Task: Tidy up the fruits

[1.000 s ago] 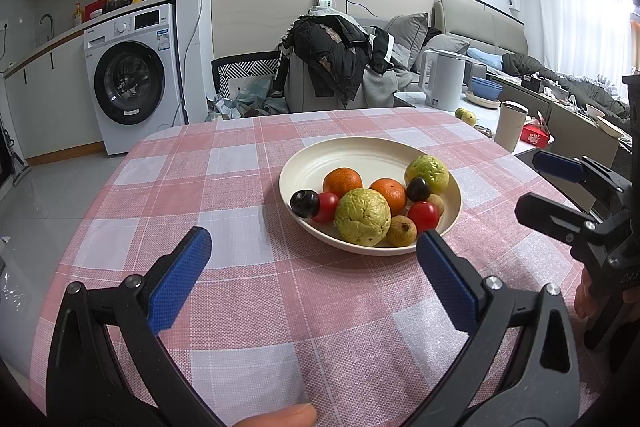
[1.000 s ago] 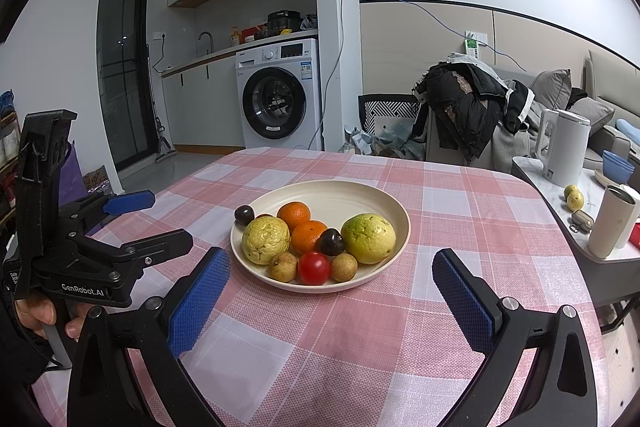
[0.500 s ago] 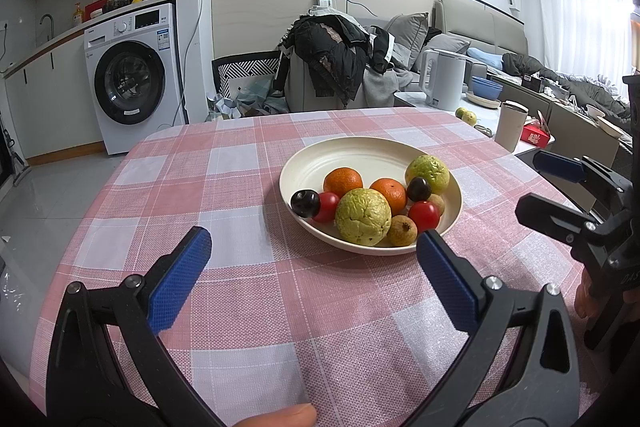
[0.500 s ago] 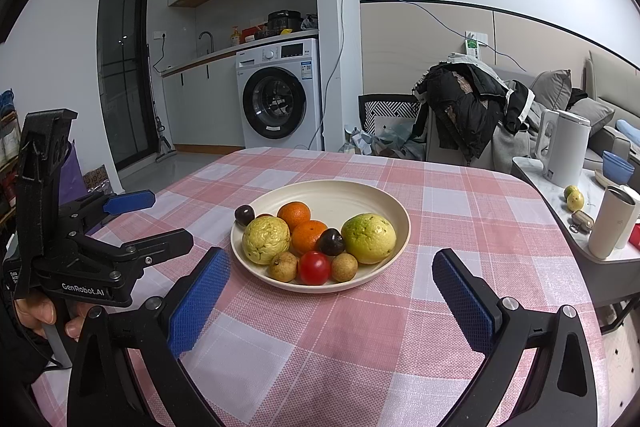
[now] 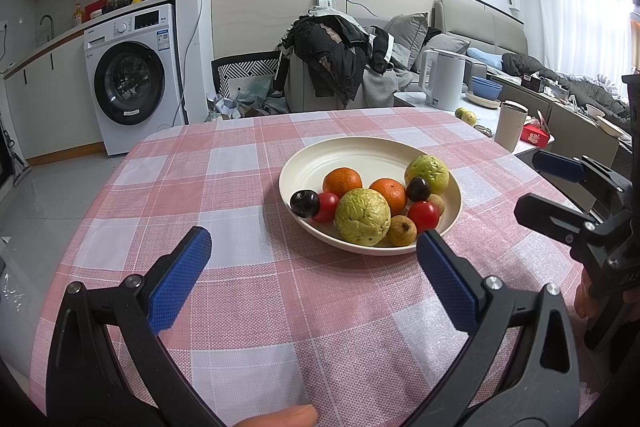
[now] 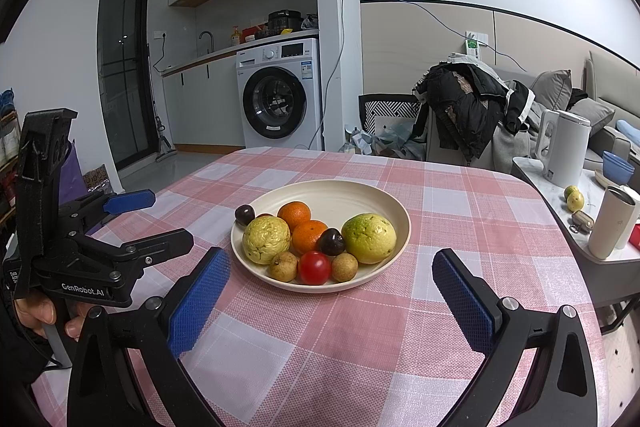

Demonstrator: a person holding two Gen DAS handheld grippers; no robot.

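A cream plate [image 5: 344,155] [image 6: 360,195] sits mid-table on the pink checked cloth. It holds two green guavas [image 5: 362,217] [image 6: 368,238], two oranges [image 5: 342,181] [image 6: 308,235], two red tomatoes [image 6: 314,267], two dark plums [image 5: 305,203] and small brown longans [image 6: 283,266]. My left gripper [image 5: 314,269] is open and empty, just short of the plate's near edge. My right gripper [image 6: 332,291] is open and empty, also short of the plate. Each gripper shows in the other's view, the right gripper [image 5: 560,195] at the right and the left gripper [image 6: 148,223] at the left.
A side counter to the right carries a white kettle [image 6: 564,151], a cup [image 6: 610,223], blue bowls [image 5: 486,87] and two loose green fruits [image 6: 574,198]. A chair piled with clothes [image 5: 332,59] stands behind the table. A washing machine [image 5: 132,79] is at the far left.
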